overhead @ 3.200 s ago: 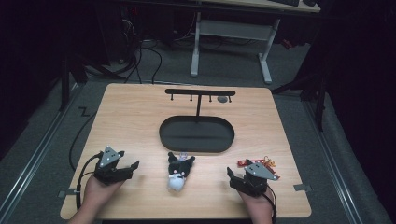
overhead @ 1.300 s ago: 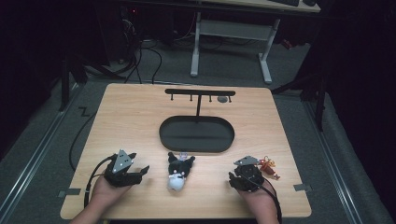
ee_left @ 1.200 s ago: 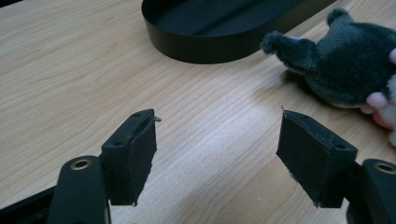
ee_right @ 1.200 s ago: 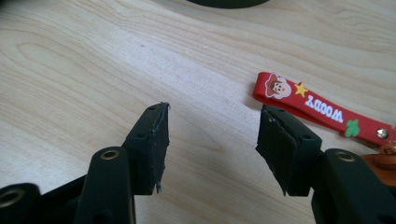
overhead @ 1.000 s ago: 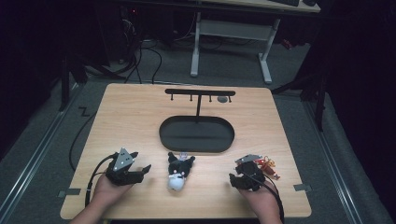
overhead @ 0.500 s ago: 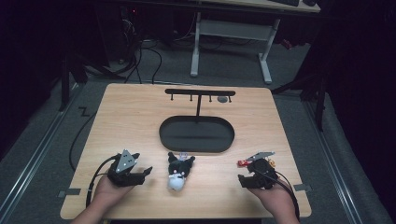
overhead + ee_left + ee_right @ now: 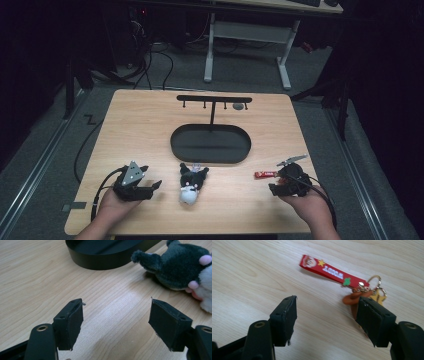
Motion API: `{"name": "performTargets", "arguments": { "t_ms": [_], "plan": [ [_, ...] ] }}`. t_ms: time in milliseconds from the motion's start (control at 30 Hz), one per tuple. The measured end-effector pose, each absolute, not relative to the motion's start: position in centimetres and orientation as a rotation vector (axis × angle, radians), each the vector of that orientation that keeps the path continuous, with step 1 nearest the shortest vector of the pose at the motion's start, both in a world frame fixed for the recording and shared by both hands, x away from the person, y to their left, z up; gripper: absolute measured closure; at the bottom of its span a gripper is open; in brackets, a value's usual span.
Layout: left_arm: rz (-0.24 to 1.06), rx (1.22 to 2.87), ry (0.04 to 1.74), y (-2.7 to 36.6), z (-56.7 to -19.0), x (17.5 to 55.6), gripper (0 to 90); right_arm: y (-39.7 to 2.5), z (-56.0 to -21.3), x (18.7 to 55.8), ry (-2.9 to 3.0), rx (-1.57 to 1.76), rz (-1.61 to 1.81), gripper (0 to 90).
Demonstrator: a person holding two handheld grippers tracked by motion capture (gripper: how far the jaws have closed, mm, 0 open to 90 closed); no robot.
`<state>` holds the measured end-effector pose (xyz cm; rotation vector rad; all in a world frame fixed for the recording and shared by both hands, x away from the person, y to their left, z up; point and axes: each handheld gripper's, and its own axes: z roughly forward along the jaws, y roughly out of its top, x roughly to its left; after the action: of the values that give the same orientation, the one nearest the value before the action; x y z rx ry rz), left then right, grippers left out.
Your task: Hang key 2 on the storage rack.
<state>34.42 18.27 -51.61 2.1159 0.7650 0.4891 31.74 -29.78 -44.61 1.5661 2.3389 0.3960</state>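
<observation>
Two tools are held low over the near edge of the table, one in each hand. The left tool is seen toward the near left corner, gripped by the left hand, with a grey three-cornered plate on top. Its jaws are spread wide, and bare wood is seen between them in the left gripper view. Nothing is pinched by it. Just beside it, toward the middle of the near edge, a plush toy is laid on the wood, dark grey with a white part and pink spots; it is seen beyond the right jaw in the left gripper view, apart from the pads.

The right tool is held toward the near right corner by the right hand. Its jaws are likewise spread, with nothing gripped. A red key strap is laid flat just ahead of it, with a metal ring, an orange loop and a yellow star at one end, partly hidden behind the right jaw. In the high view the strap is seen just beside the tool.

Farther in, at the middle of the table, a black oval tray is set, and a black rack with small hooks is stood behind it toward the far edge.
</observation>
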Motion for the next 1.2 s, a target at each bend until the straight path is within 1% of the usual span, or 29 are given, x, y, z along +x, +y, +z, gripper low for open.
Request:
{"name": "performTargets", "arguments": {
  "t_ms": [67,300,467,500,533,700,933,1000,1033,1067,1133,1167,1200],
  "plan": [
    [0.49,2.114,0.764,18.4,-51.6,34.3,27.6,-30.6,-44.7,32.1,2.338,1.602,0.358,30.9],
    [0.503,2.104,0.777,18.8,-51.4,34.3,27.7,-31.8,-45.6,32.4,2.392,1.593,0.239,31.9],
    [0.505,2.127,0.769,18.7,-51.7,34.1,27.7,-33.0,-45.8,32.9,2.364,1.639,0.241,37.7],
    [0.505,2.127,0.769,18.7,-51.7,34.1,27.7,-33.0,-45.8,32.9,2.364,1.639,0.241,37.7],
    [0.508,2.119,0.769,18.9,-51.6,33.9,27.7,-33.6,-46.0,33.2,2.379,1.701,0.258,41.9],
    [0.513,2.108,0.776,19.1,-51.5,33.8,28.0,-34.3,-46.6,33.9,2.367,1.733,0.252,44.8],
    [0.518,2.126,0.773,19.1,-51.6,33.8,28.0,-34.7,-47.6,35.0,2.381,1.736,0.249,45.8],
    [0.517,2.117,0.775,19.2,-51.6,33.7,28.0,-34.7,-48.2,35.2,2.399,1.757,0.249,49.6],
    [0.517,2.117,0.775,19.2,-51.6,33.7,28.0,-34.7,-48.2,35.2,2.399,1.757,0.249,49.6],
    [0.516,2.117,0.776,19.2,-51.5,33.7,28.0,-34.5,-48.5,35.2,2.403,1.764,0.268,56.3],
    [0.516,2.121,0.777,19.2,-51.6,33.7,28.1,-34.2,-48.5,35.2,2.406,1.741,0.259,62.1],
    [0.516,2.121,0.777,19.2,-51.6,33.7,28.1,-34.2,-48.5,35.2,2.406,1.741,0.259,62.1],
    [0.516,2.121,0.778,19.2,-51.6,33.7,28.1,-34.1,-48.4,35.2,2.427,1.745,0.258,64.5]
  ]
}}
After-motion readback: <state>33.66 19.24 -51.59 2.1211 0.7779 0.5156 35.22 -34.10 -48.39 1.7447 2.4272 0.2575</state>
